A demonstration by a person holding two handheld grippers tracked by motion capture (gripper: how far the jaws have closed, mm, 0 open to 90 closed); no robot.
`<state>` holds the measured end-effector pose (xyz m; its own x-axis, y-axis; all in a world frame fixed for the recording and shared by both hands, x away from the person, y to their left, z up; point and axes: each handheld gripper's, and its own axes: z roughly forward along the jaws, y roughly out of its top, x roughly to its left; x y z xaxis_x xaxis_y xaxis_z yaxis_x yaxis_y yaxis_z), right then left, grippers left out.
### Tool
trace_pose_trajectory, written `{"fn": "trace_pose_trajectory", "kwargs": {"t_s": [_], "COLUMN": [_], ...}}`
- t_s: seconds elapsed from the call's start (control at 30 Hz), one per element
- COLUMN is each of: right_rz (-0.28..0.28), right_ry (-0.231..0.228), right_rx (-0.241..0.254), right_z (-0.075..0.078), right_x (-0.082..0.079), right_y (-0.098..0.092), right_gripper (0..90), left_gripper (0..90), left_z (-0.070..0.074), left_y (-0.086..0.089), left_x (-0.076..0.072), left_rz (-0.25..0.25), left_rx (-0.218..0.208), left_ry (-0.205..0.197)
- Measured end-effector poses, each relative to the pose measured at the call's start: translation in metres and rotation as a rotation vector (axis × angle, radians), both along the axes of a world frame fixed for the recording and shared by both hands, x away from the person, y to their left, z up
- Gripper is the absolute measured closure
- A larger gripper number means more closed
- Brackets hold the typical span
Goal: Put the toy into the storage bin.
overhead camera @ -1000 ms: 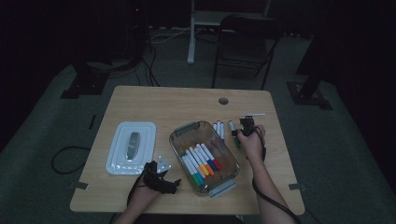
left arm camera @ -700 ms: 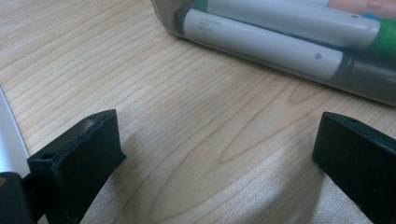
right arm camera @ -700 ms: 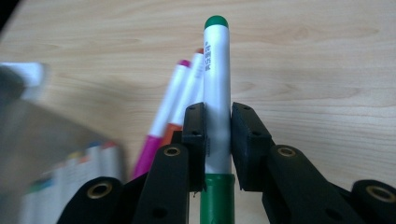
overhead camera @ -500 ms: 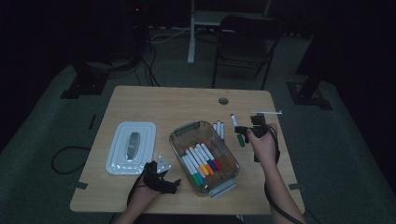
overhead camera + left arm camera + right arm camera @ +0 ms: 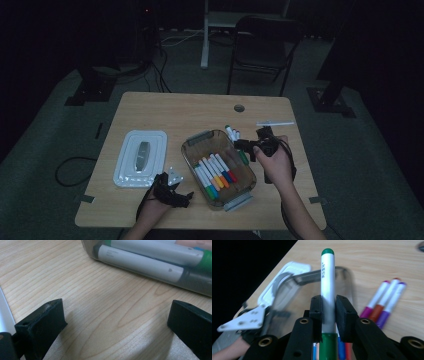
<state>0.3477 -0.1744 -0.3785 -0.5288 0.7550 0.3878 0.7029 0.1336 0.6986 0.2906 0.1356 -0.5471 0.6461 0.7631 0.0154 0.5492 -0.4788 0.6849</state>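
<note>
Right tongs [image 5: 328, 307] pinching a green marker [image 5: 327, 277] above the right rim of the clear container [image 5: 192, 150], left tongs [image 5: 117, 322] spread on the table [image 5: 105, 302] beside it; a loose pinch could let the marker slip

Right gripper [image 5: 246, 146] with green marker [image 5: 243, 157] above marker tray [image 5: 192, 145].

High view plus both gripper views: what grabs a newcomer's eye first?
The green marker clamped in the right tongs, held above the clear container at the table's middle. Next, the row of bright markers inside that container, and three loose markers lying on the wood just past it. The left tongs sit open on the table beside the container.
</note>
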Motion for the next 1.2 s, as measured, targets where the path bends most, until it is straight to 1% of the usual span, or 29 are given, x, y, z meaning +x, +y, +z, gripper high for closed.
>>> {"fn": "trace_pose_trajectory", "kwargs": {"t_s": [0.03,0.1,0.13,0.17,0.2,0.27,0.3,0.33,0.4,0.5,0.53,0.6,0.63,0.67,0.77,0.87,0.9,1.0,1.03,1.13,1.17,1.2], "right_rz": [0.017,0.06,0.06,0.108,0.108,0.136,0.157,0.157,0.173,0.196,0.204,0.219,0.225,0.228,0.246,0.27,0.278,0.294,0.294,0.304,0.304,0.309], "right_ry": [-0.002,0.011,0.011,0.034,0.034,0.054,0.066,0.066,0.081,0.112,0.124,0.145,0.159,0.161,0.205,0.251,0.268,0.296,0.299,0.327,0.327,0.336], "right_rx": [-0.003,-0.011,-0.011,-0.026,-0.026,-0.027,-0.032,-0.032,-0.045,-0.076,-0.093,-0.102,-0.114,-0.118,-0.135,-0.172,-0.194,-0.23,-0.231,-0.258,-0.258,-0.274], "right_z": [0.001,0.0,0.0,-0.005,-0.005,-0.01,-0.015,-0.015,-0.022,-0.031,-0.034,-0.04,-0.042,-0.044,-0.05,-0.058,-0.06,-0.067,-0.069,-0.075,-0.075,-0.078], "right_x": [-0.002,-0.005,-0.005,-0.007,-0.007,-0.007,-0.007,-0.007,-0.007,-0.006,-0.005,-0.003,-0.002,0.0,0.004,0.009,0.01,0.013,0.014,0.016,0.016,0.016], "right_y": [0.005,0.018,0.018,0.034,0.034,0.043,0.052,0.052,0.061,0.072,0.075,0.081,0.084,0.087,0.095,0.103,0.106,0.112,0.114,0.119,0.119,0.12], "right_gripper": [76.5,76.5,76.5,76.5,76.5,76.5,76.5,76.5,76.4,76.5,76.4,76.4,76.4,76.4,76.4,76.4,76.4,76.4,76.4,76.3,76.3,76.3], "left_gripper": [1.9,1.9,1.9,1.9,1.9,1.9,1.9,1.9,1.9,1.9,1.9,1.9,1.9,1.9,1.9,1.9,1.9,1.9,1.9,1.9,1.9,1.9], "left_z": [0.0,0.0,0.0,0.0,0.0,0.0,0.0,0.0,0.0,0.0,0.0,0.0,0.0,0.0,0.0,0.0,0.0,0.0,0.0,0.0,0.0,0.0], "left_y": [0.0,0.0,0.0,0.0,0.0,0.0,0.0,0.0,0.0,0.0,0.0,0.0,0.0,0.0,0.0,0.0,0.0,0.0,0.0,0.0,0.0,0.0], "left_x": [0.0,0.0,0.0,0.0,0.0,0.0,0.0,0.0,0.0,0.0,0.0,0.0,0.0,0.0,0.0,0.0,0.0,0.0,0.0,0.0,0.0,0.0], "left_rz": [0.0,0.0,0.0,0.0,0.0,0.0,0.001,0.0,0.001,0.0,0.0,0.0,0.0,0.0,0.0,0.0,0.001,0.001,0.001,0.001,0.001,0.001], "left_rx": [0.0,0.0,0.0,0.0,-0.001,0.0,-0.001,0.0,0.0,0.0,0.001,0.001,0.0,0.0,0.0,-0.001,-0.001,-0.001,-0.001,-0.002,-0.002,-0.002], "left_ry": [0.0,0.0,0.0,0.001,0.001,0.0,0.0,0.0,0.0,0.0,-0.001,0.0,0.001,0.001,0.002,0.002,0.001,0.001,0.001,0.001,0.001,0.001]}}
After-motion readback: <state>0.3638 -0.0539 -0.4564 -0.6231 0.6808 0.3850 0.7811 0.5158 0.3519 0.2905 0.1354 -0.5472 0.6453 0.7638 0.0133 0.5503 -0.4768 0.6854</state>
